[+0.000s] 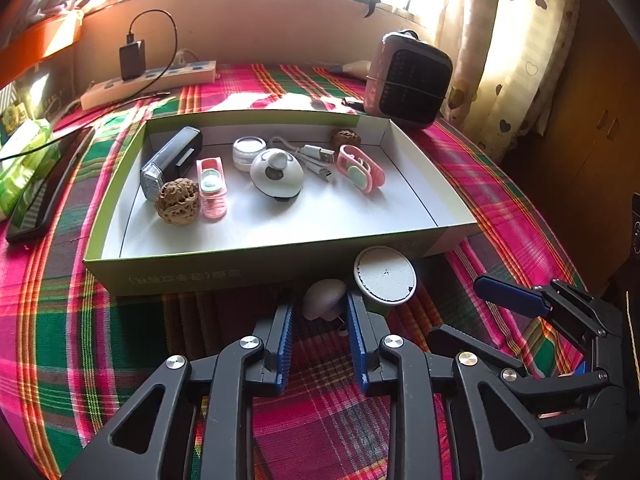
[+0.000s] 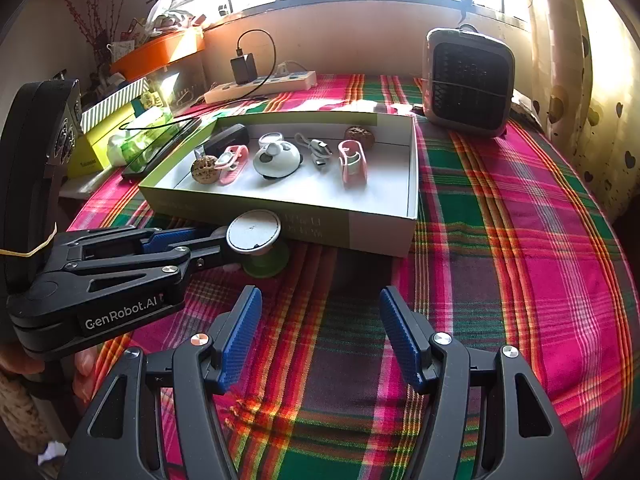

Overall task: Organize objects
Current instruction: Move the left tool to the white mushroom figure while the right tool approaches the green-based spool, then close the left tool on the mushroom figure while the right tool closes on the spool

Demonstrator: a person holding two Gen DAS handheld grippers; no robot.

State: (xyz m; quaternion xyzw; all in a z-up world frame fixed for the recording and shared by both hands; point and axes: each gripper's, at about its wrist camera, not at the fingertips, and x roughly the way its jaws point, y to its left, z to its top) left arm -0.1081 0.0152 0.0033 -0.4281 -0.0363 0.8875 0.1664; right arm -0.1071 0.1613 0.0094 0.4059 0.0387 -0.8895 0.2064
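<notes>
On the table, under a pink, green and orange plaid cloth (image 2: 500,216), a shallow cardboard box with green outer walls and a white inside (image 1: 280,256) lies open. Just in front of its near wall, the left gripper (image 1: 320,308) has its blue ribbed fingers (image 1: 286,320) drawn close around a small pale grey rounded object (image 1: 324,298) that rests on the cloth; from the left wrist view the pads look to be at its sides, but I cannot tell whether both truly press on it. Just beside it, on its right, stands a green spool with a flat white round top (image 1: 385,274), close against the box wall.

The right gripper (image 2: 320,320) hangs over bare cloth, well apart from the box, its jaws spread wide with nothing between them.

Inside the box lie a dark rectangular case with a silvery end (image 1: 172,160), a brown wrinkled walnut (image 1: 177,201) touching it, a pink clip with a mint centre (image 1: 212,190), a small round white jar (image 1: 249,153), a white domed gadget (image 1: 276,174), a coiled grey USB cable (image 1: 316,158), a second pink clip (image 1: 362,168) and another walnut (image 1: 346,137) in the far corner.

Behind the box, a white power strip with a black charger plugged in (image 1: 152,80) lies at the wall, and a pink desktop fan with a dark grille (image 1: 408,78) stands to the right.
</notes>
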